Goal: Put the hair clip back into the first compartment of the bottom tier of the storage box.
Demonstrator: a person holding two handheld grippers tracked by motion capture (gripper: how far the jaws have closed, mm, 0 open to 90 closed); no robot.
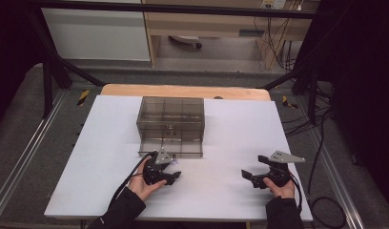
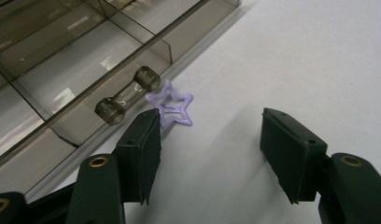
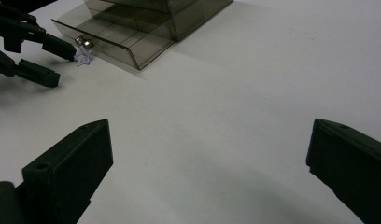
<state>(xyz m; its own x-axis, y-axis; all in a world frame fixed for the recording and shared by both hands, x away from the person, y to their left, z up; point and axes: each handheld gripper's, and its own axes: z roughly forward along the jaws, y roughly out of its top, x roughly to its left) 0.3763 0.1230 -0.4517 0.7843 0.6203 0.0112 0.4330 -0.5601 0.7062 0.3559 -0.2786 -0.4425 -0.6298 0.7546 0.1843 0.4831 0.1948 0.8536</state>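
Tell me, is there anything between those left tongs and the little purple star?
Nothing: in the left gripper view the purple star lies on bare white table just ahead of the open left tongs, beside the drawer handle.

A laboratory recording station: a white work table [image 1: 240, 143] framed by black metal struts [image 1: 49, 71] and aluminium rails [image 1: 21, 162], bundles of loose cables [image 1: 321, 119] at its right, grey carpet and a wooden bench [image 1: 202, 24] behind.
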